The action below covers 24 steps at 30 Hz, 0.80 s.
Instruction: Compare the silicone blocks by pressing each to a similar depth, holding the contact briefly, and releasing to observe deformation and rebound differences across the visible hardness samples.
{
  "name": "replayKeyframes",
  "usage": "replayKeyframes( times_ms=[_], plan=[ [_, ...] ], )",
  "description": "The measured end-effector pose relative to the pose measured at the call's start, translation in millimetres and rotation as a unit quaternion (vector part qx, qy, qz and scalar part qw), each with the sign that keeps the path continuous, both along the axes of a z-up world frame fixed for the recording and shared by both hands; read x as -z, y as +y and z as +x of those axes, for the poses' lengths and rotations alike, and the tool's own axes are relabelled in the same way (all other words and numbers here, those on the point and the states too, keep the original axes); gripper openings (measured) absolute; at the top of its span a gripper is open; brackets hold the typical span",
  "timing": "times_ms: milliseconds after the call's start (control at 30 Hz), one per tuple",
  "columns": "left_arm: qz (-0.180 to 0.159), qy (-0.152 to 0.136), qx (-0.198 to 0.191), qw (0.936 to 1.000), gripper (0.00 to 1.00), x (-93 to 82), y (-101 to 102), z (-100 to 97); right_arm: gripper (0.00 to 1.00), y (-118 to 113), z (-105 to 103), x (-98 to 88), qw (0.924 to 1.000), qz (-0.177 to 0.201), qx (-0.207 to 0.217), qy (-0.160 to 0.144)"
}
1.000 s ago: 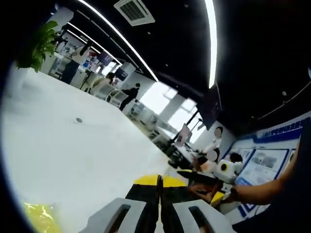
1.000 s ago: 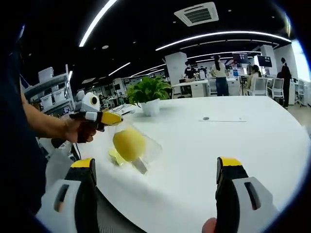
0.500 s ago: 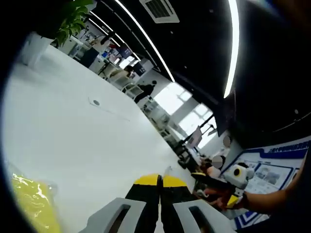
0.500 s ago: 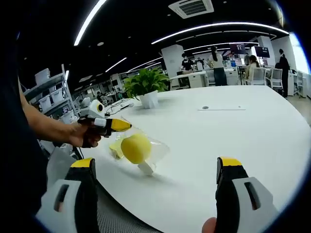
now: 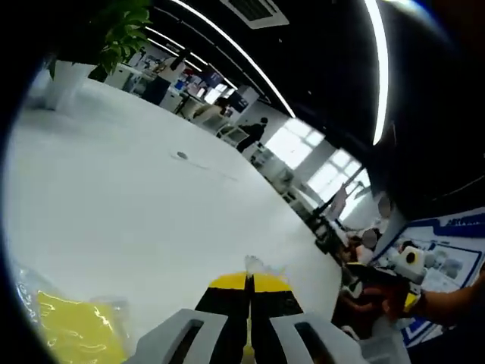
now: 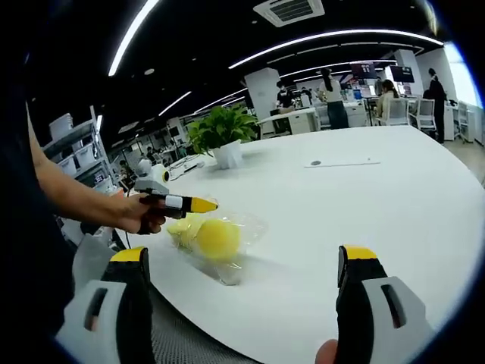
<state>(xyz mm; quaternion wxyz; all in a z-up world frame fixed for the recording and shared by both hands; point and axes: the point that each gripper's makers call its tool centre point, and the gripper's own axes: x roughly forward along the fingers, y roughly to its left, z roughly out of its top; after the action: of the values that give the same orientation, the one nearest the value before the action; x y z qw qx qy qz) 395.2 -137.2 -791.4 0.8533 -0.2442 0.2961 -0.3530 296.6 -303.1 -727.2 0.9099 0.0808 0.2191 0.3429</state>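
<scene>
A clear plastic bag (image 6: 227,243) lies near the white table's (image 6: 364,197) near edge, holding a round yellow silicone piece (image 6: 217,237) and flatter yellow pieces (image 6: 182,227). In the right gripper view, my left gripper (image 6: 204,205) is held by a hand just above the bag's left end. Its jaws are shut, and a wisp of clear plastic (image 5: 255,264) sticks out past the left gripper's (image 5: 248,282) yellow tips. Yellow bag contents (image 5: 79,334) show at the lower left of the left gripper view. My right gripper (image 6: 242,258) stands wide open in front of the bag, with nothing between its fingers.
A potted green plant (image 6: 223,129) stands at the table's far left. A small round grommet (image 6: 316,161) sits mid-table. Desks, chairs and people fill the office behind. My right gripper (image 5: 409,262) and the hand holding it show beyond the table edge in the left gripper view.
The bag has come down from hanging tilted under the left gripper to lying on the table. The left gripper has moved a little further over the table, still shut.
</scene>
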Motion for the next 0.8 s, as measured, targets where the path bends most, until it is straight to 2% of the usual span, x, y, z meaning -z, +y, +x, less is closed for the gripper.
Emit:
replayKeyframes(
  times_ms=[33, 100, 300, 367, 467, 500, 567, 633, 800],
  plan=[
    [0.014, 0.004, 0.000, 0.9999, 0.00, 6.4, 1.4, 0.9, 0.97, -1.4, 0.7, 0.7, 1.0000, -0.001, 0.000, 0.000],
    [0.022, -0.002, 0.003, 0.9998, 0.00, 9.6, 0.0, 1.7, 0.97, -3.2, 1.8, 0.8, 1.0000, -0.001, 0.002, 0.001],
    [0.046, 0.007, -0.001, 0.9989, 0.00, 25.3, 1.1, 7.3, 0.97, -4.1, 1.6, 2.1, 1.0000, -0.001, 0.006, 0.006],
    [0.066, 0.003, 0.003, 0.9978, 0.00, 30.4, 1.1, 6.8, 0.97, -4.9, 2.2, 2.0, 0.9999, 0.006, 0.012, 0.010],
    [0.132, 0.007, 0.030, 0.9908, 0.00, 50.8, 4.4, 0.2, 0.97, -5.1, 3.1, 0.2, 0.9998, 0.009, 0.015, 0.009],
    [0.137, 0.002, 0.037, 0.9898, 0.00, 52.8, 3.6, -1.0, 0.97, -5.0, 3.3, 0.3, 0.9998, 0.008, 0.014, 0.008],
    [0.154, 0.012, 0.044, 0.9869, 0.00, 61.7, 3.9, -5.6, 0.97, -4.7, 4.2, 0.3, 0.9998, 0.007, 0.014, 0.009],
    [0.144, 0.008, 0.045, 0.9885, 0.00, 60.4, 1.7, -4.4, 0.97, -4.9, 5.3, 0.2, 0.9998, 0.009, 0.015, 0.010],
    [0.166, 0.012, 0.053, 0.9847, 0.00, 65.4, 2.8, -2.5, 0.97, -3.8, 6.8, -1.3, 0.9997, 0.014, 0.019, 0.011]
  ],
)
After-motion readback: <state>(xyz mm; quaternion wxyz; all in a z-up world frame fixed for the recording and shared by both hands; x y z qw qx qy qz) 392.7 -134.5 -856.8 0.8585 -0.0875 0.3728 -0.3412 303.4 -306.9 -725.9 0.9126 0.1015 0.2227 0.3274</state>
